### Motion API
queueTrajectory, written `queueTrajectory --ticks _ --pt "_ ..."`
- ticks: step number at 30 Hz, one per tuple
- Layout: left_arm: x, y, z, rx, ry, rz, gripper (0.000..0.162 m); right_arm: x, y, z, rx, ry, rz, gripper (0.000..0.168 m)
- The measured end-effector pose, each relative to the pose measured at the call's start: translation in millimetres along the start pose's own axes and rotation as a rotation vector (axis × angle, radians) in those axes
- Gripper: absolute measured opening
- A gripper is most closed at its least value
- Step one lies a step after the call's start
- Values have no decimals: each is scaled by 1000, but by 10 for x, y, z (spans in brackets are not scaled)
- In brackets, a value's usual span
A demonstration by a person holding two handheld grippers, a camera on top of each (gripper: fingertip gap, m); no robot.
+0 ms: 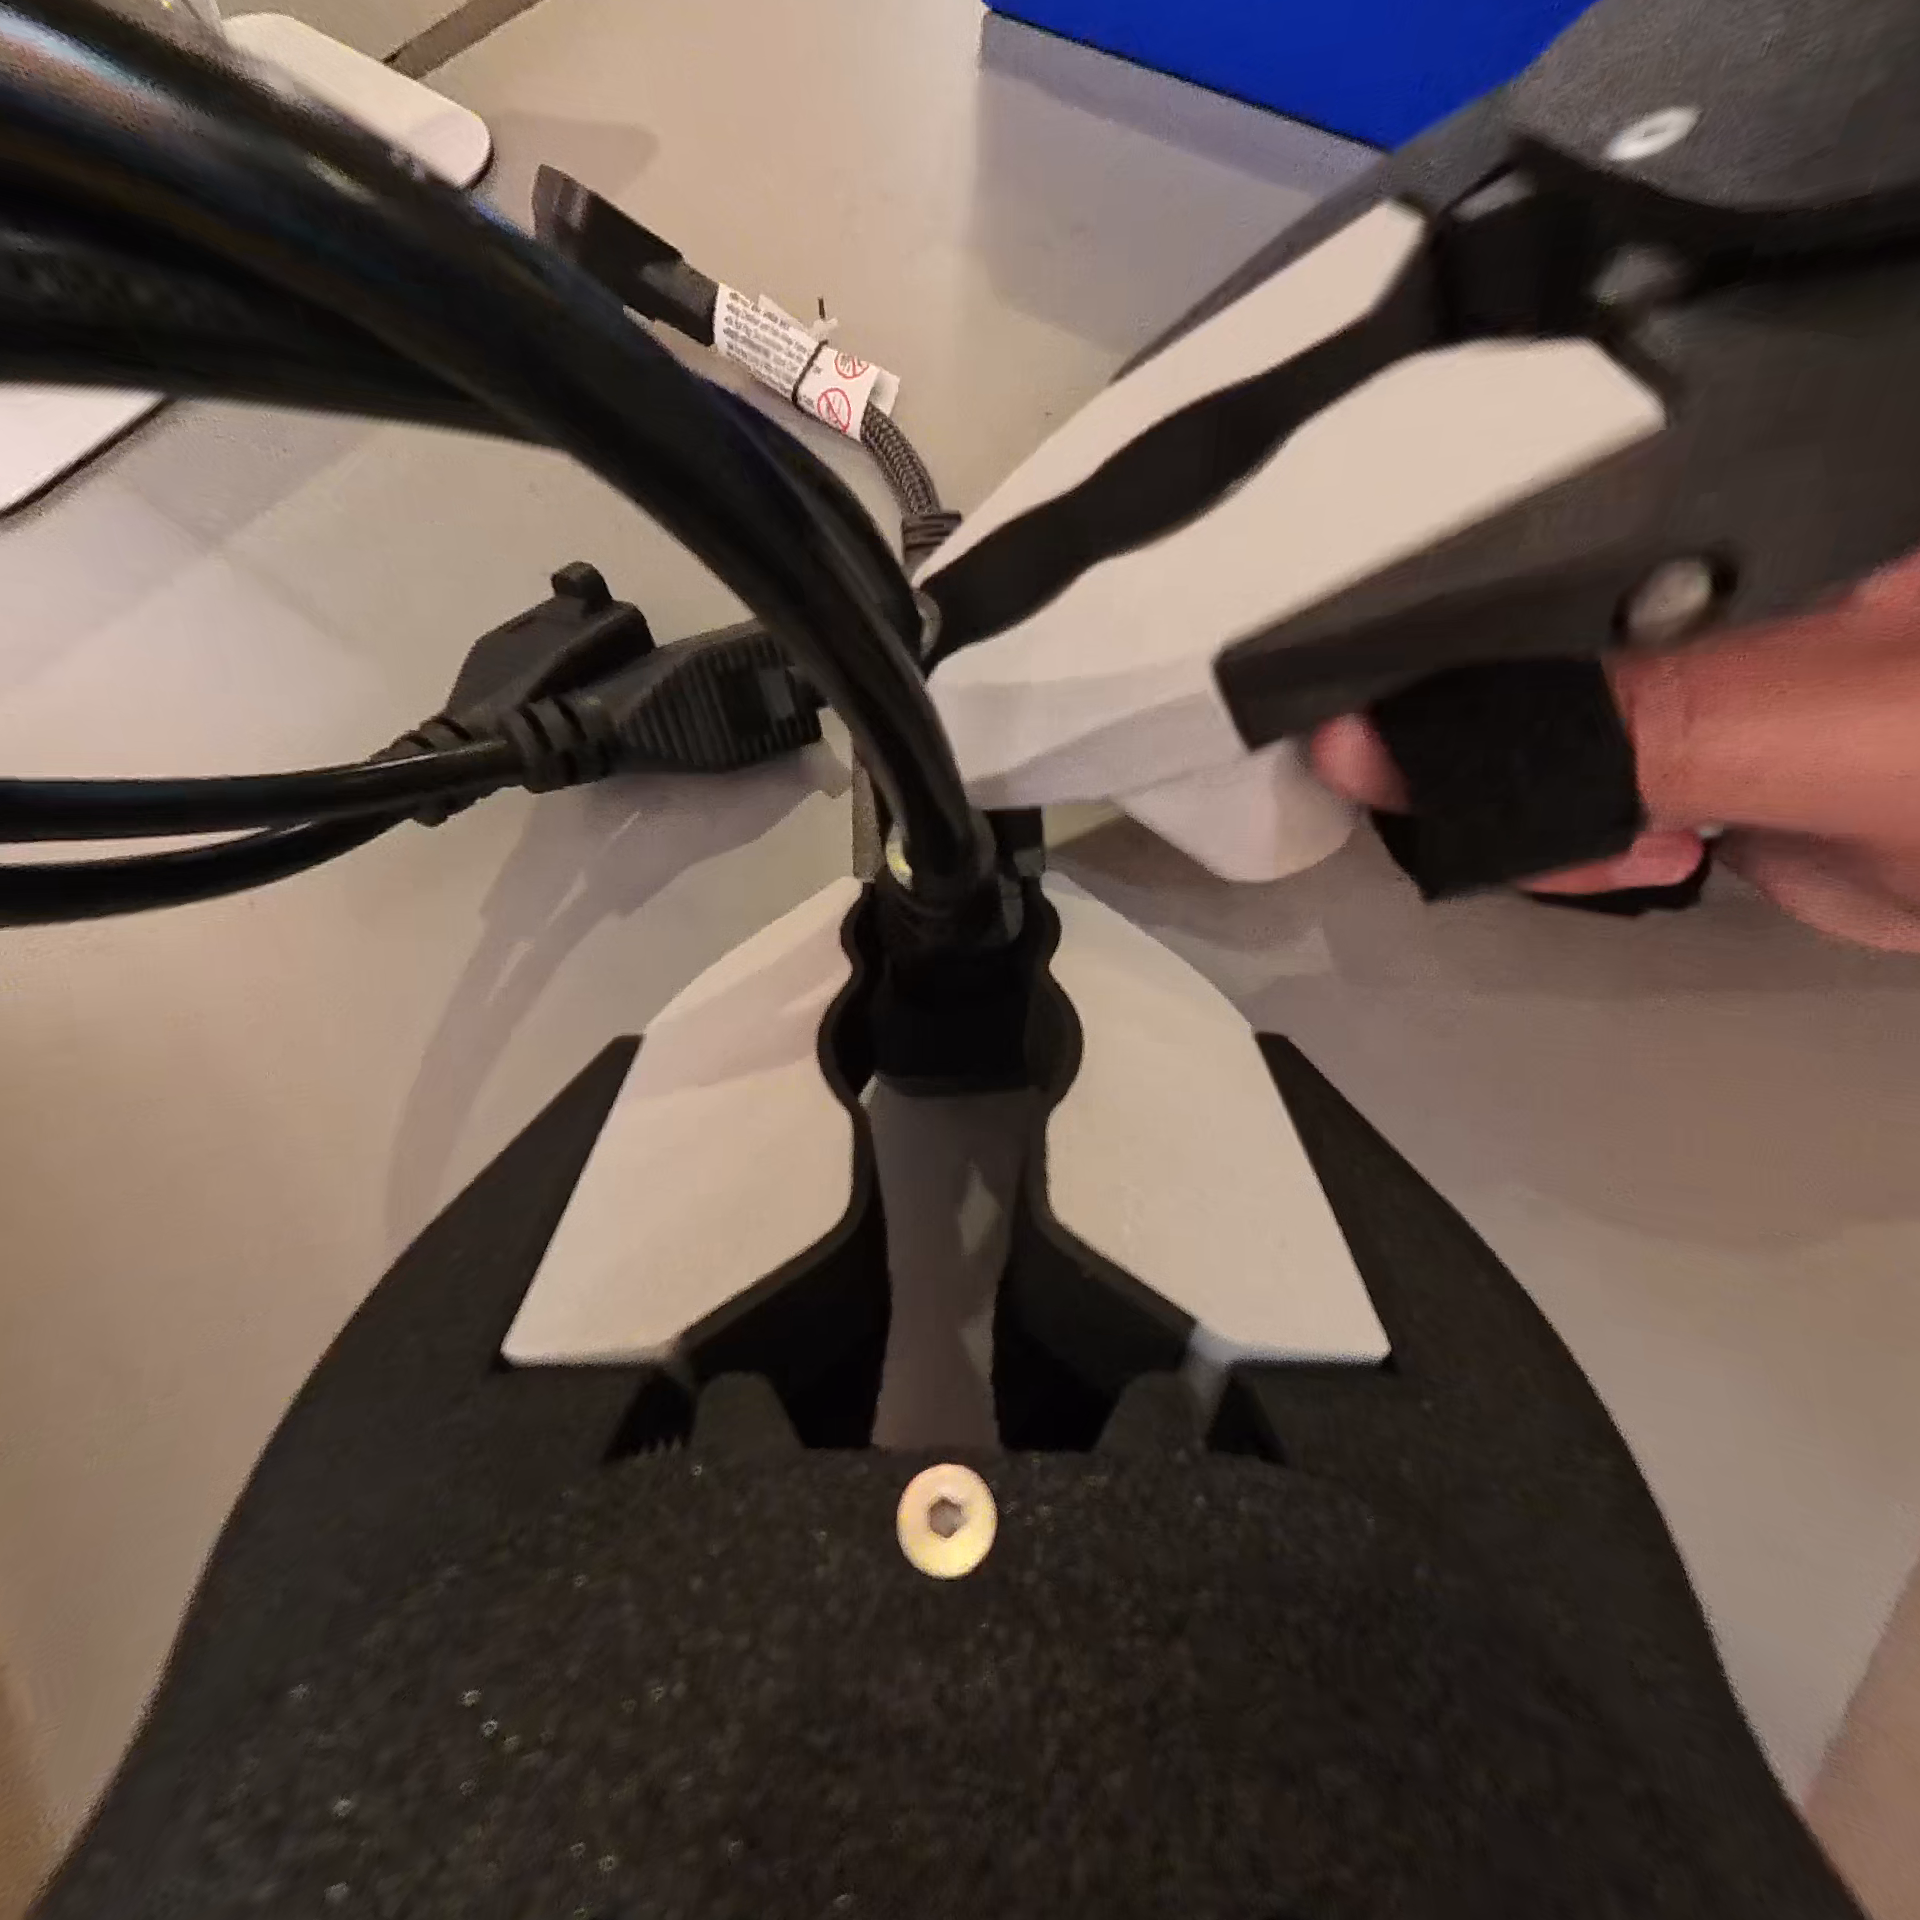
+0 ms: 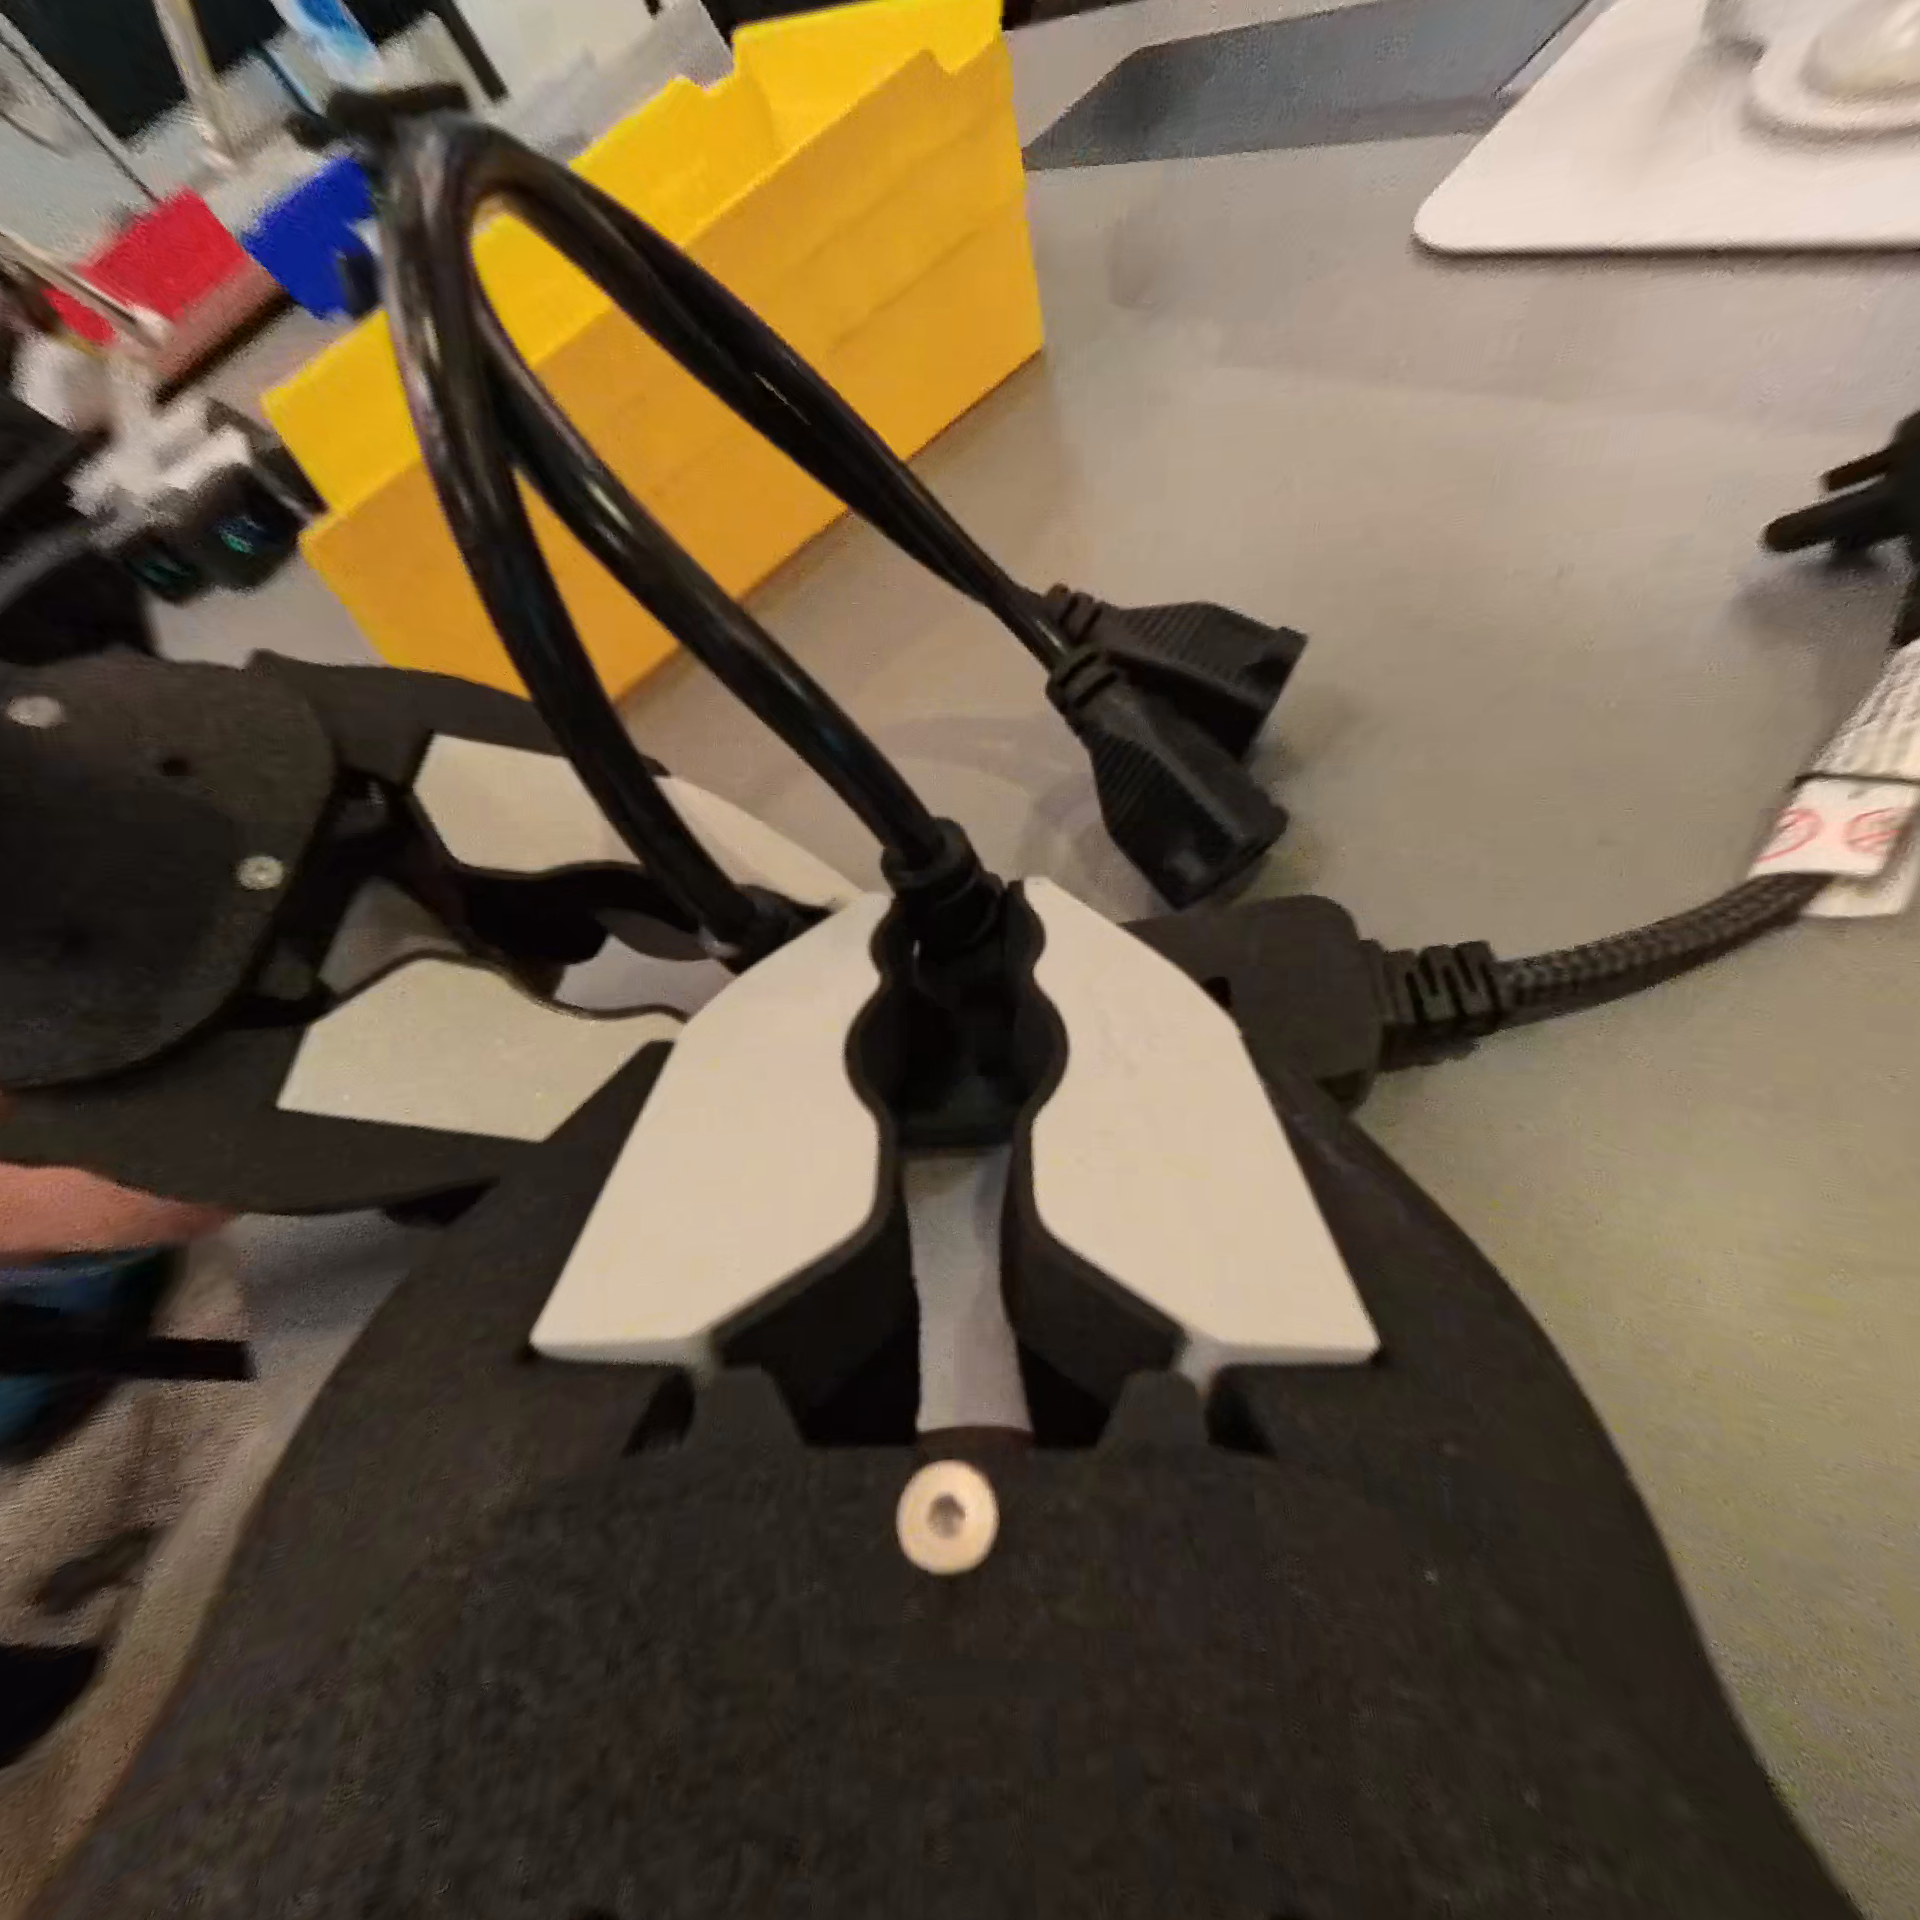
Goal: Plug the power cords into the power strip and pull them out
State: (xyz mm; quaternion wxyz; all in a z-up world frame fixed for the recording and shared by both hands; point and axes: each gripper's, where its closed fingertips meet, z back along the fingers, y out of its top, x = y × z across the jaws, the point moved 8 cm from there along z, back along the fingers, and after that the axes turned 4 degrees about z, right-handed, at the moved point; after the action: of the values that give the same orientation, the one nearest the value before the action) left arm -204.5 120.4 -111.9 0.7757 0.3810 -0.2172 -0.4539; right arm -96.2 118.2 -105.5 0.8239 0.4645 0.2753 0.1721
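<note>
A smooth grey tabletop [image 2: 1455, 540] carries everything here, with a yellow plastic bin [image 2: 748, 343] toward its far edge and a white flat pad [image 2: 1662, 177] at its far right corner. Near the middle of the surface lies the black power strip [image 2: 1288, 987], mostly hidden under the fingers; its braided black lead [image 2: 1621, 977] runs off toward the right edge, so the strip's long axis seems to run left to right in the right wrist view. The right gripper [image 2: 961, 1018] is clenched on a black moulded plug [image 2: 956, 1049] that stands upright on the strip, its glossy black power cord [image 2: 727, 665] arching up and away. The left gripper [image 1: 951, 997] is likewise clamped on a second black plug [image 1: 951, 1023], just beside the first. Both cords loop over to two black socket ends [image 2: 1174, 727] lying loose on the table beyond the strip. Whether the prongs are fully seated cannot be told, since the fingers cover the joints. Each plug sits straight ahead between its own fingers, so the move seemingly turns on the plugs' upright axis: push or pull should probably run straight along it, square to the strip, with neither side tilting.
</note>
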Motion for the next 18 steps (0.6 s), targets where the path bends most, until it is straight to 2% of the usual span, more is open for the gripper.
queueTrajectory --ticks 2,3,5,6,8,9,10,11,12,13,14,15,16,17,18 --pt "12 -9 21 2 -4 -13 26 -164 2 28 -27 -151 263 15" --pt "14 -22 35 0 -9 -9 26 -154 5 49 -24 -131 259 15" --pt "3 -34 31 6 -1 11 26 43 -24 -1 8 85 -47 18" --pt "-5 -19 25 -9 3 7 25 -17 -5 -6 9 18 -14 16" --pt "-6 -10 46 -13 -30 16 25 -263 15 20 -28 -208 325 14" --pt "4 -30 64 -6 -37 20 26 -283 10 45 -24 -198 389 15" --pt "15 -47 60 -6 -20 18 26 -166 18 43 -27 -107 275 15" --pt "15 -39 41 -11 5 12 26 -26 10 1 -26 25 62 15" --pt "4 -16 21 -20 7 9 26 -27 9 -11 -13 -7 29 15" --pt "-5 -2 22 -25 -9 5 26 -156 23 5 -36 -148 228 14" --pt "-10 -12 37 -21 -22 6 26 -231 20 16 -26 -193 336 15" --pt "-2 -34 36 -16 -19 13 26 -123 24 11 -13 -100 193 15" --pt "11 -35 22 -14 3 7 27 37 1 -2 0 60 -38 16" --pt "15 -18 7 -23 16 -6 26 37 2 -8 15 42 -84 16" --pt "5 -7 10 -25 7 -11 26 -113 32 6 -12 -129 136 14"
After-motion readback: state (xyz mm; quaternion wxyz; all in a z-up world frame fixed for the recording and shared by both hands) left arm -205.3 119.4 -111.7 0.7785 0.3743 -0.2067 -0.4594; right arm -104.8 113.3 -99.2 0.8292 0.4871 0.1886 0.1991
